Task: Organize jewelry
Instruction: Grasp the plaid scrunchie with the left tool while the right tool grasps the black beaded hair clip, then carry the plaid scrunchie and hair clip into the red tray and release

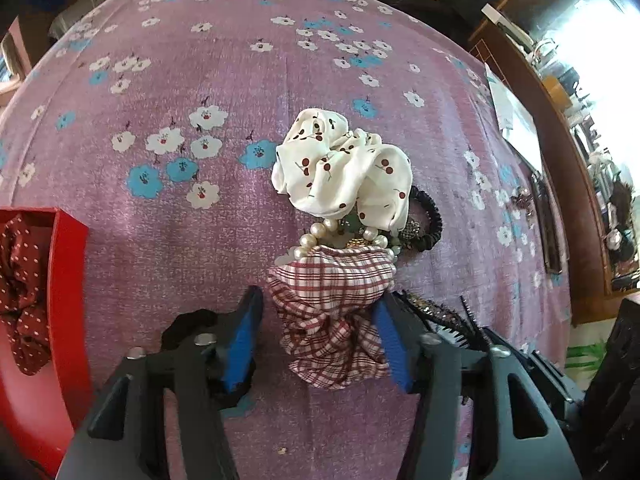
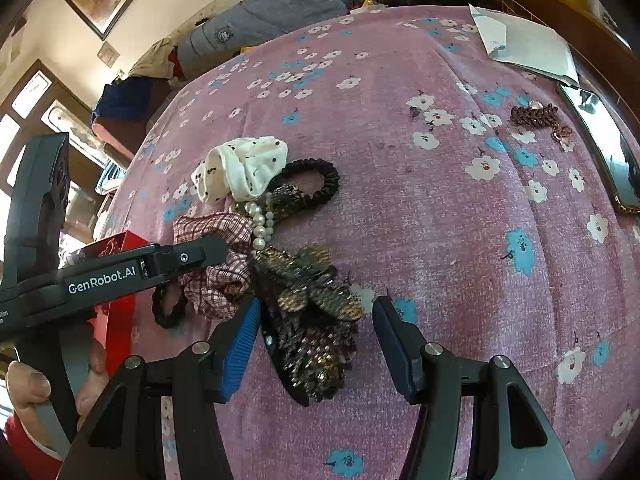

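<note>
**Left gripper straddles the plaid scrunchie, right gripper open over the sequined clip**

The left gripper (image 1: 320, 336) points steeply down with the red-and-white plaid scrunchie (image 1: 332, 312) between its blue pads (image 1: 240, 344). The right-hand pad lies against the fabric; the other stands just clear, so no firm grip shows. The right gripper (image 2: 316, 344) has its jaws wide apart, with a sequined hair clip (image 2: 312, 320) between them, touching neither pad clearly.

Taking the plaid scrunchie as the landmark: a strand of white pearls (image 1: 340, 236) lies against its far edge, and a cream scrunchie with cherry print (image 1: 340, 168) sits just beyond the pearls. A black hair tie (image 1: 428, 220) lies beside the pearls, on the side away from the box. The sequined clip touches the scrunchie's near edge in the right wrist view. A small black hair band (image 2: 168, 304) lies beside the scrunchie toward a red box (image 1: 68, 280), which holds a dark red dotted scrunchie (image 1: 20, 288). Everything rests on a pink floral bedspread (image 1: 200, 80). Well apart, a brown beaded piece (image 2: 536, 118) lies near a mirror (image 2: 604, 148).
</note>
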